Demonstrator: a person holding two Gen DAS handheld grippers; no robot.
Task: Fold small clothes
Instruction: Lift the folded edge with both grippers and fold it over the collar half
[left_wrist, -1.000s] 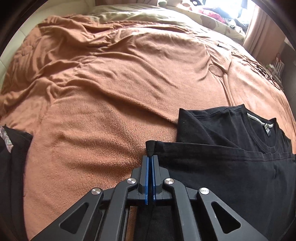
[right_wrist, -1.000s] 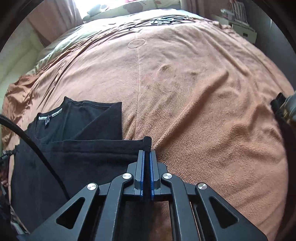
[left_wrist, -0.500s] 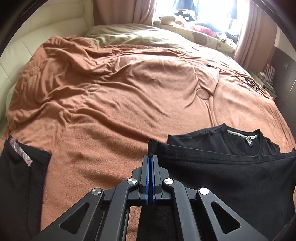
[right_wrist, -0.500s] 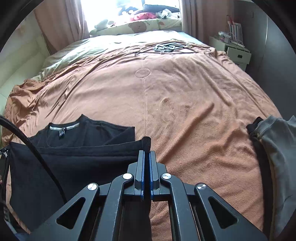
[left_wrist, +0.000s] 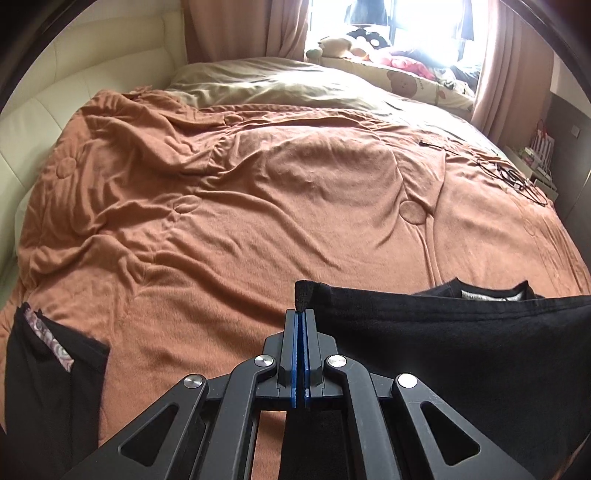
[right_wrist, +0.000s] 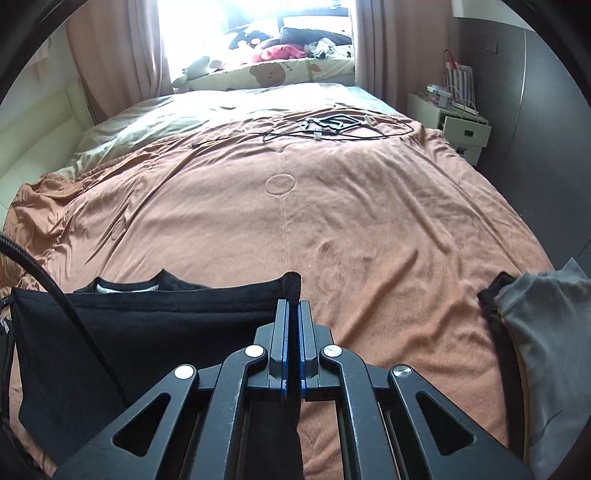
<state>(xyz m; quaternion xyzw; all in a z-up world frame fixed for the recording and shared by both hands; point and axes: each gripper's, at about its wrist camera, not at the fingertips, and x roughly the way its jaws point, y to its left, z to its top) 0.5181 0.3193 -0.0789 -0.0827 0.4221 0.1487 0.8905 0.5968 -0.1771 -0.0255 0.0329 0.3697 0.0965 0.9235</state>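
A black T-shirt (left_wrist: 461, 339) hangs stretched between both grippers above the brown blanket (left_wrist: 258, 206). My left gripper (left_wrist: 303, 314) is shut on its left bottom corner, which pokes up above the blue pads. In the right wrist view my right gripper (right_wrist: 292, 304) is shut on the other corner of the black T-shirt (right_wrist: 155, 325). The lifted hem hides most of the shirt; only the collar and white label (left_wrist: 491, 293) peek over it, also seen as the collar (right_wrist: 125, 286) from the right.
A dark garment with a patterned band (left_wrist: 44, 373) lies at the left bed edge. A grey and black garment (right_wrist: 543, 343) lies at the right. Cables (right_wrist: 332, 123) rest far up the bed. A white nightstand (right_wrist: 458, 125) stands by the right wall.
Both grippers have risen and tilted up with the hem. The lifted fabric now covers the folded sleeves and most of the collar, and more of the room shows.
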